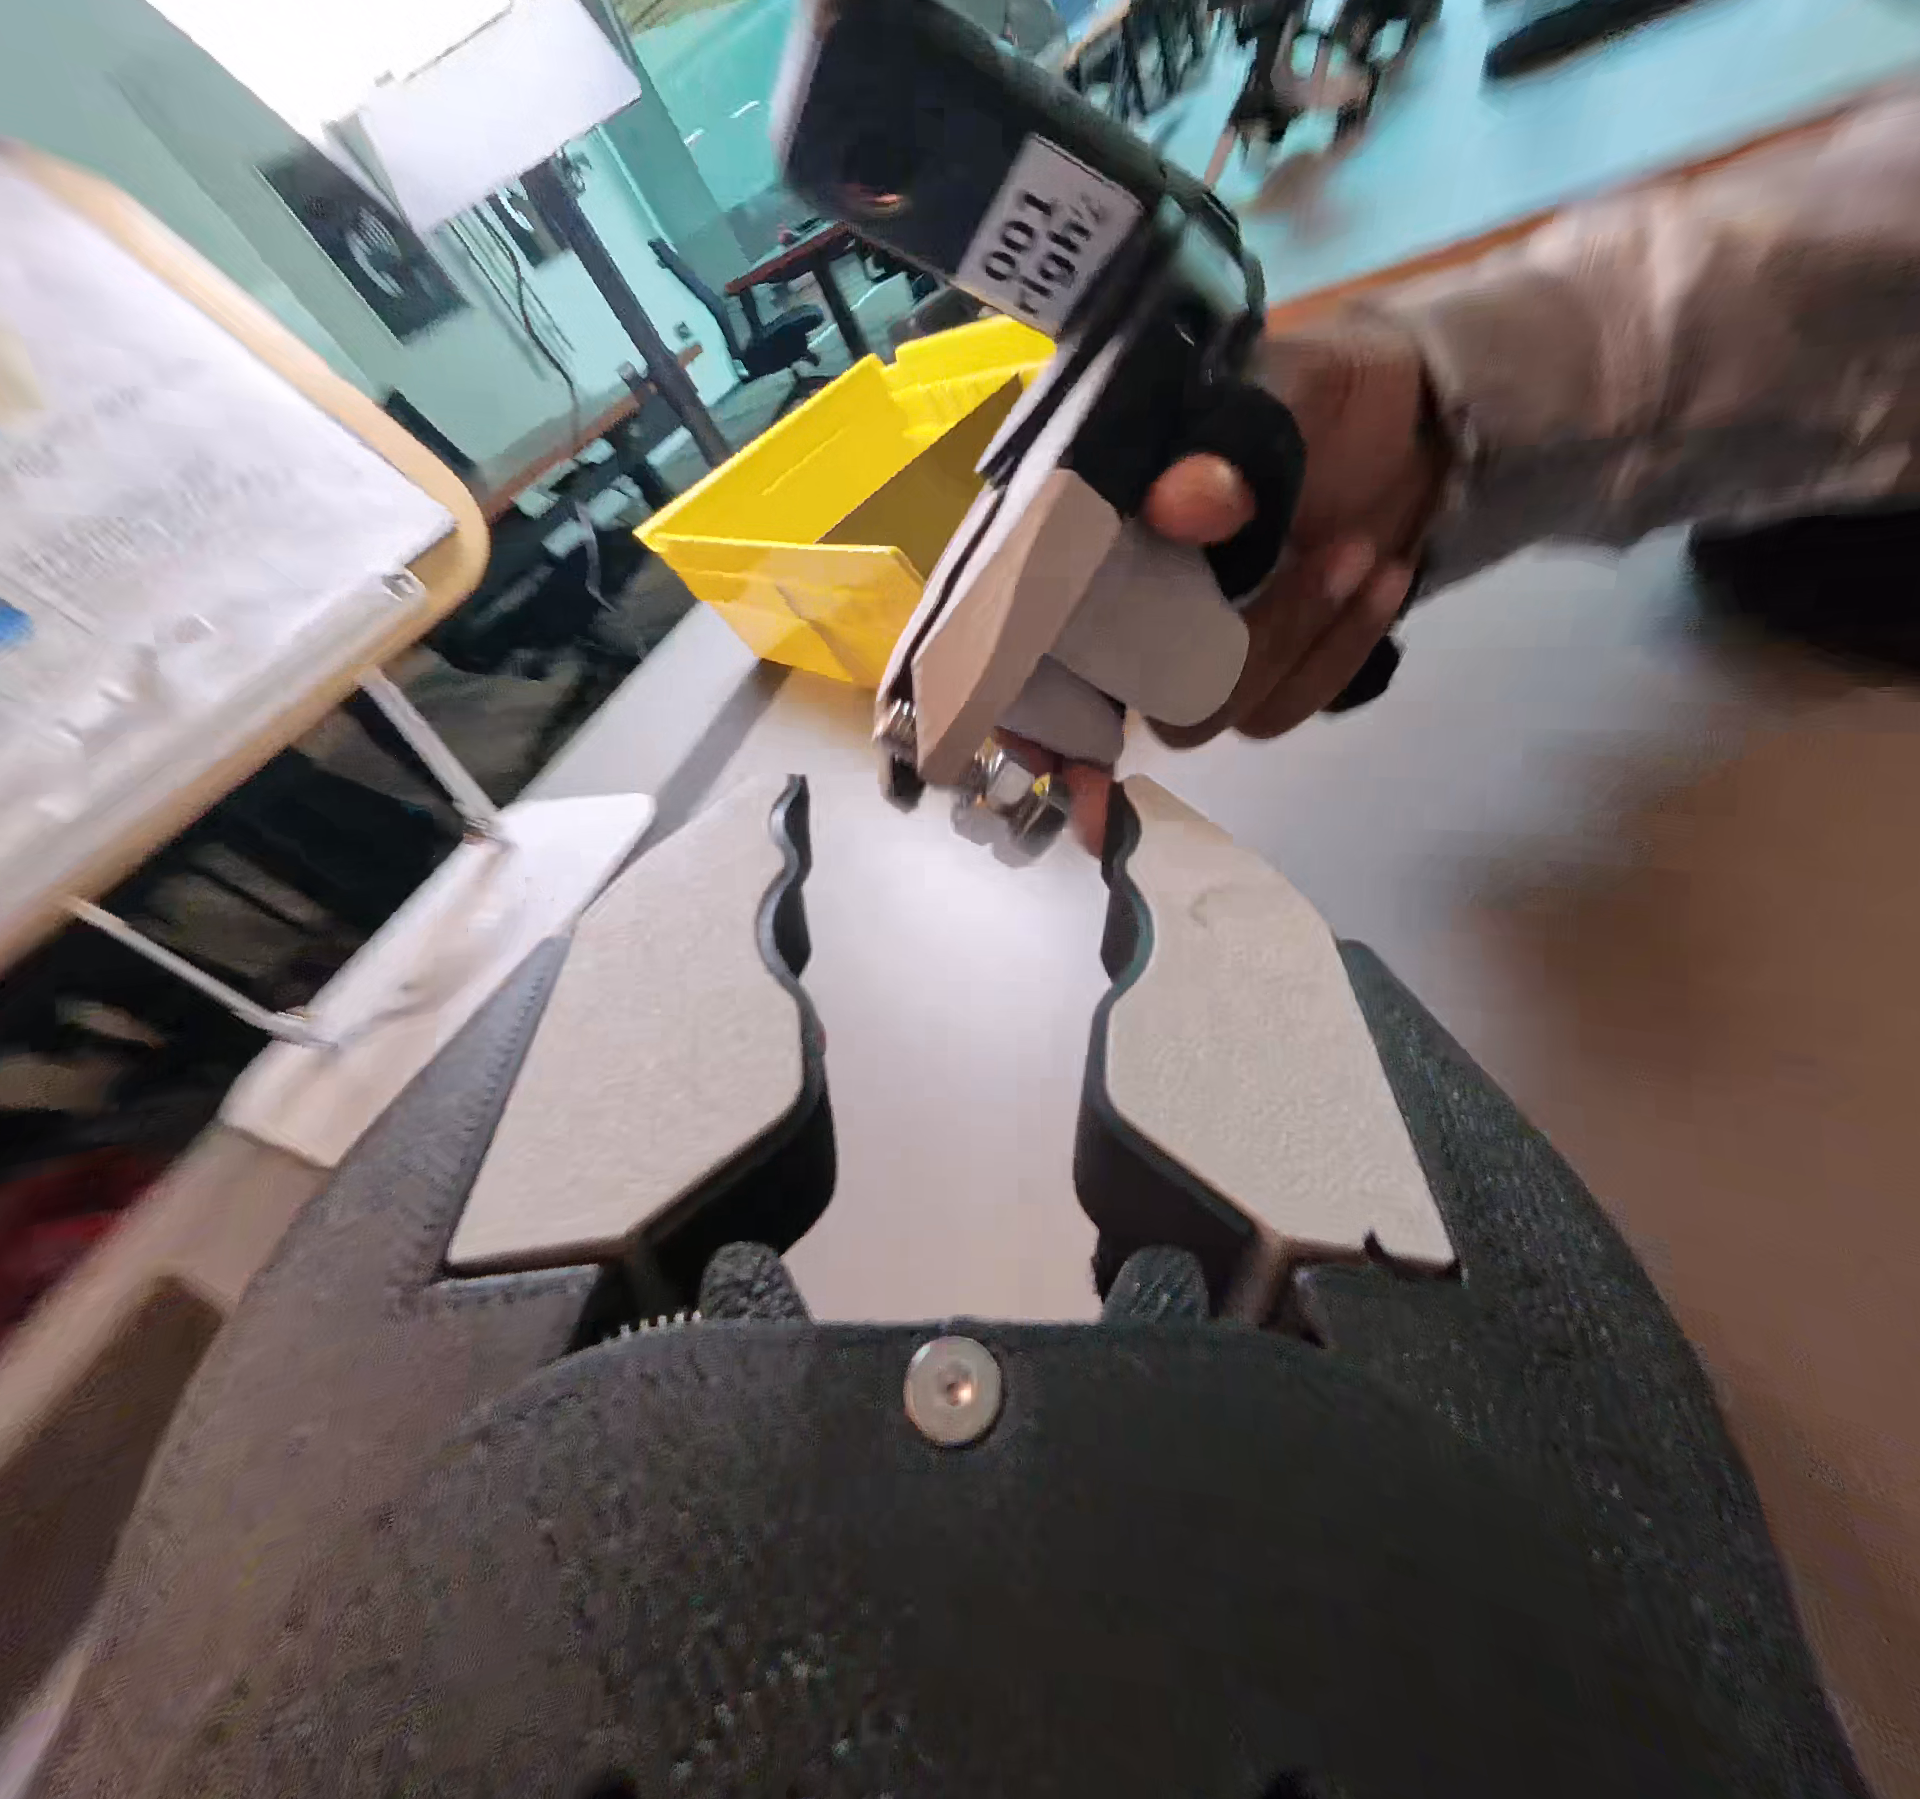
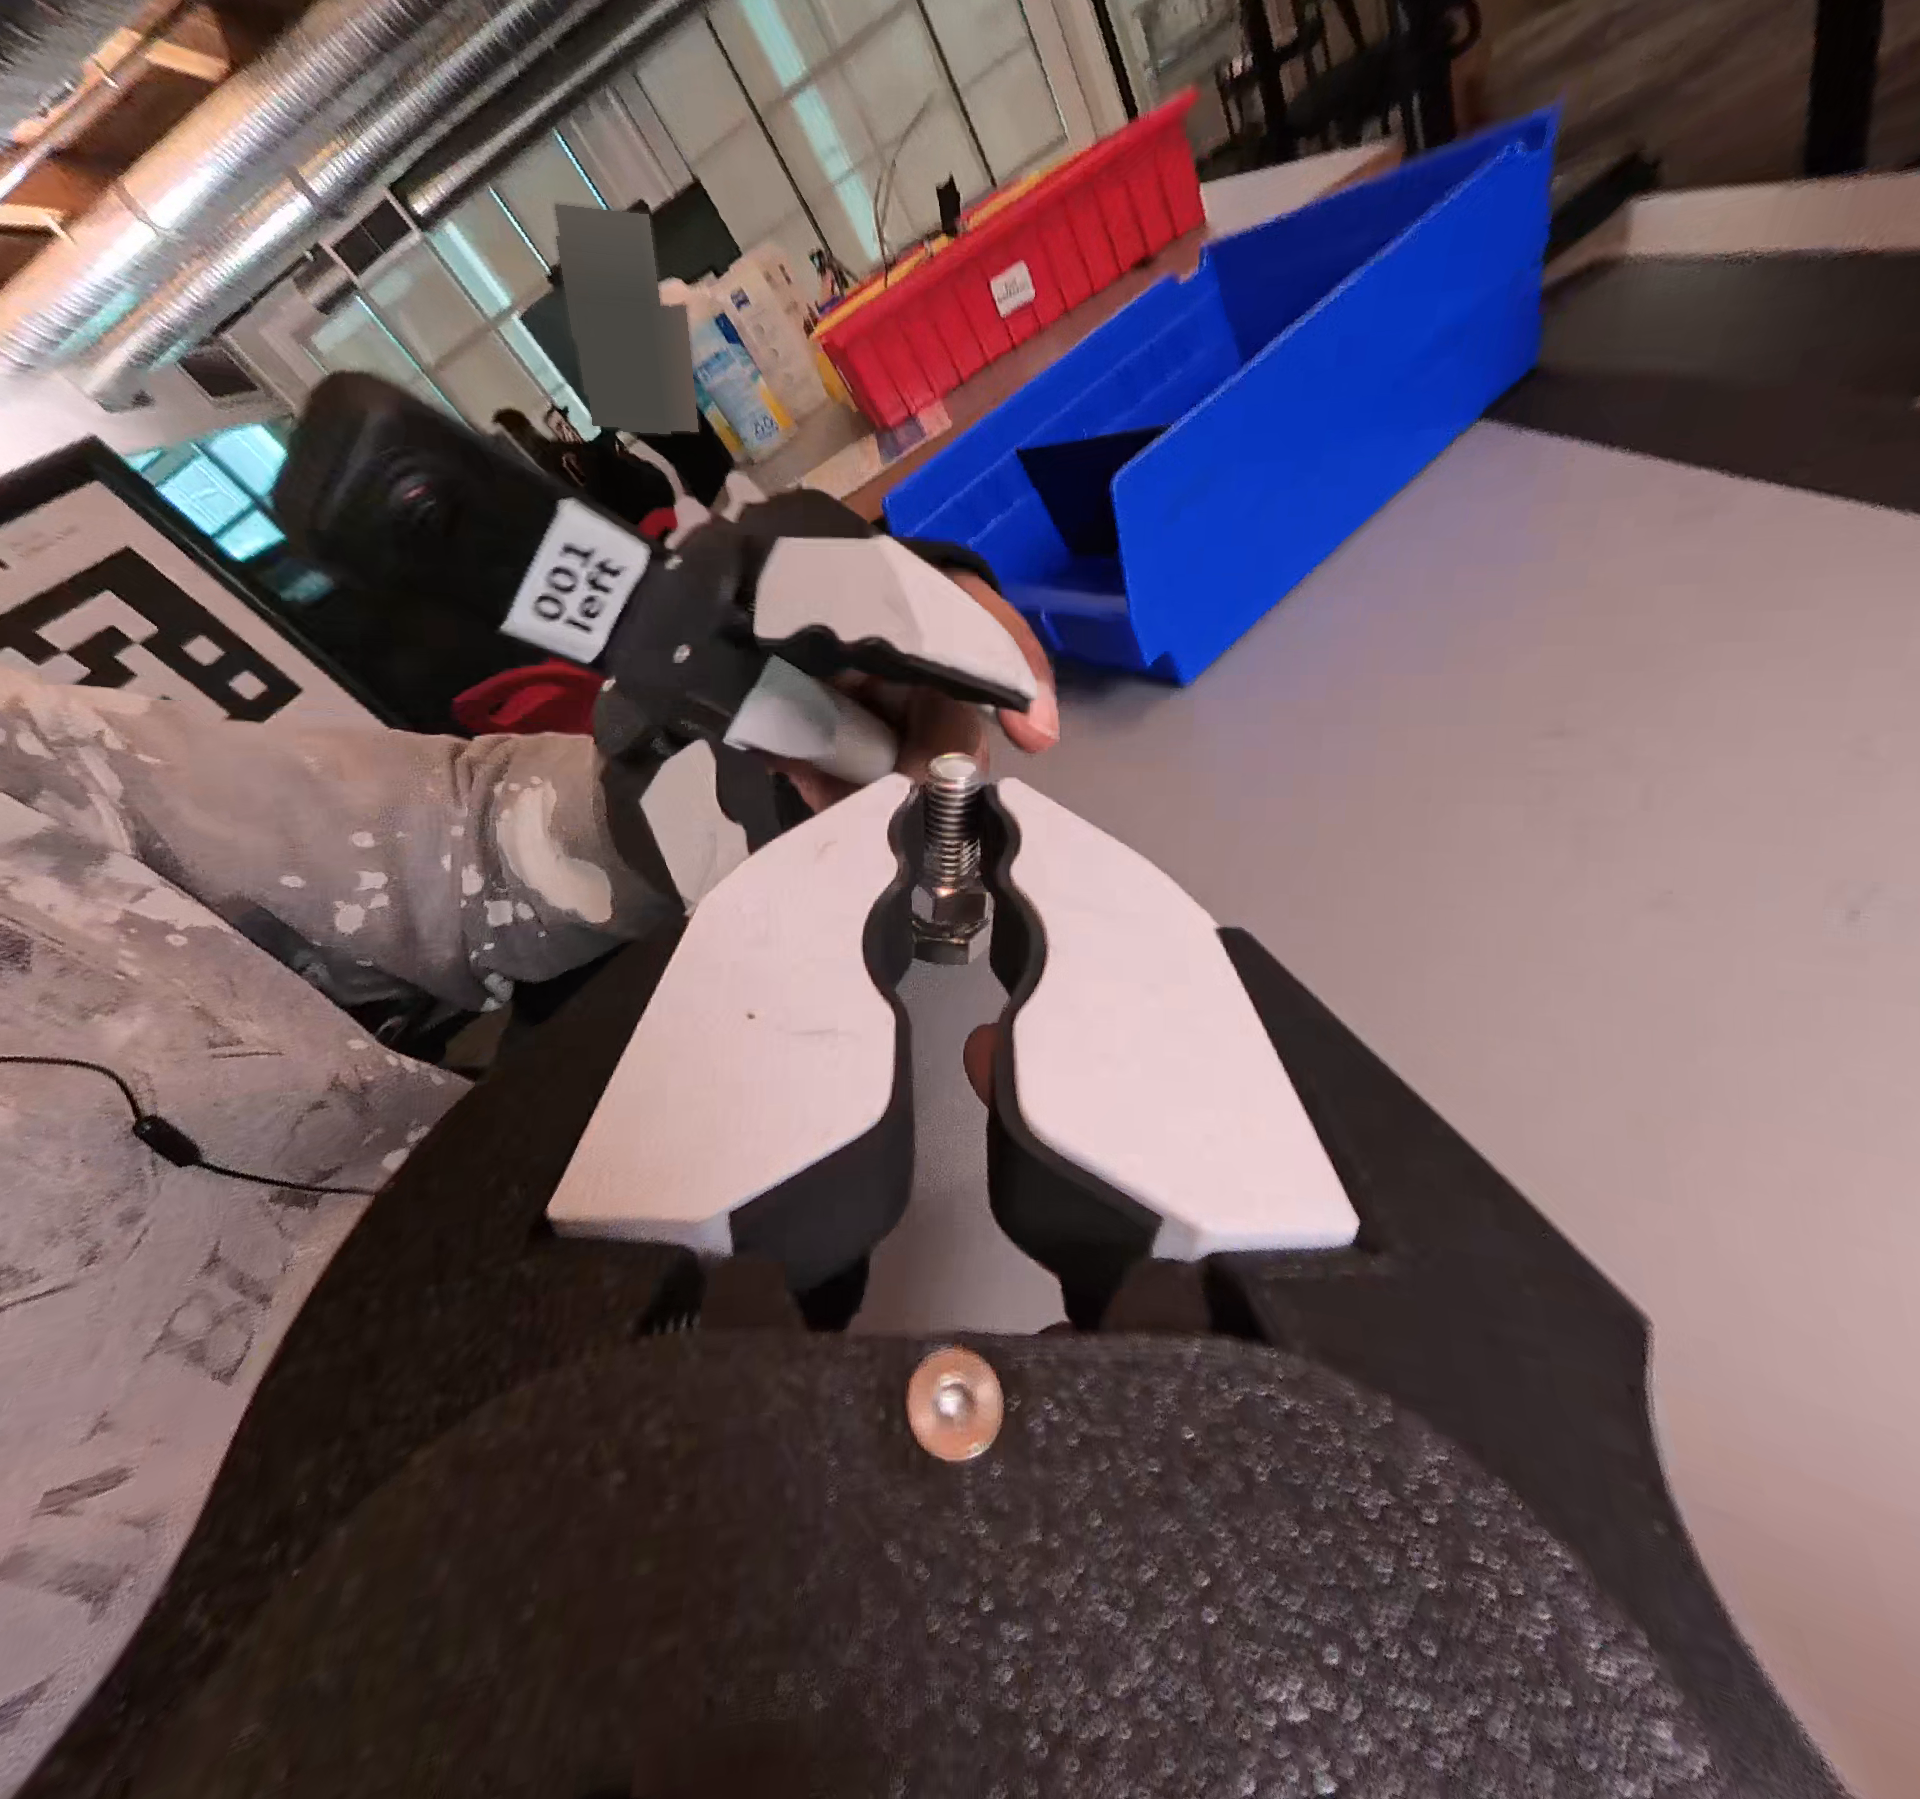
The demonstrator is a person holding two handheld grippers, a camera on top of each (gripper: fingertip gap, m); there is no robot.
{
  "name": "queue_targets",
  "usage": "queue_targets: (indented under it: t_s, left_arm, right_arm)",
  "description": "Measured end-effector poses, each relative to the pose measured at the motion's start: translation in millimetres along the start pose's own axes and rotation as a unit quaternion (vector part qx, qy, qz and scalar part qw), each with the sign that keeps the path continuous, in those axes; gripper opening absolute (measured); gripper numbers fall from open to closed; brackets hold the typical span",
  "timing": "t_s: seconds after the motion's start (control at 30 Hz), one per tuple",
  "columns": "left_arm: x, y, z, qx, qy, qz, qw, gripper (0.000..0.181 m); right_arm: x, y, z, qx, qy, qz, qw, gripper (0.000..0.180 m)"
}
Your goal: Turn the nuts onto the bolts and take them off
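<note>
Left wrist view, 12 o'clock: white sticker (image 1: 1044,237) on the right gripper (image 1: 971,793), reads clearly. 9 o'clock: printed sheet (image 1: 156,502), too blurred to read.
Right wrist view, 10 o'clock: matching sticker (image 2: 575,582) on the left gripper (image 2: 956,731), reads clearly. 9 o'clock: black-and-white coded marker board (image 2: 135,627). 12 o'clock: small label (image 2: 1011,284) on the red bin (image 2: 1091,232), too small to read.

The bolt (image 2: 948,830) and its nut (image 2: 948,913) are shiny threaded metal, the right tool (image 2: 948,814) has matt white plates on rough black plastic, the blue bin (image 2: 1299,419) is glossy plastic, and the bench (image 2: 1558,814) is smooth matt grey.
</note>
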State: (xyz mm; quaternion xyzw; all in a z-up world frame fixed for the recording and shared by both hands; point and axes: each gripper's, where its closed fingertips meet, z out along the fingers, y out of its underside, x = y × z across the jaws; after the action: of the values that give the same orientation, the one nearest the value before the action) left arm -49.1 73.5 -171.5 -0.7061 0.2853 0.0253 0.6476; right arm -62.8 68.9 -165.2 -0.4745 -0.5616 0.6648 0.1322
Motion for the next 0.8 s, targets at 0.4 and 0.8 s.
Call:
queue_targets:
  t_s: [0.4, 0.8]
  left_arm:
    - [21.3, -31.7, -5.8, 0.130, 0.212, -0.378, 0.892, 0.034]
    - [39.9, -42.6, -13.4, 0.145, 0.266, -0.351, 0.886, 0.021]
  right_arm:
    - [-39.7, -22.7, -10.7, 0.093, -0.051, -0.139, 0.985, 0.009]
    - [-63.6, -13.2, -10.8, 0.065, -0.112, -0.150, 0.980, 0.009]
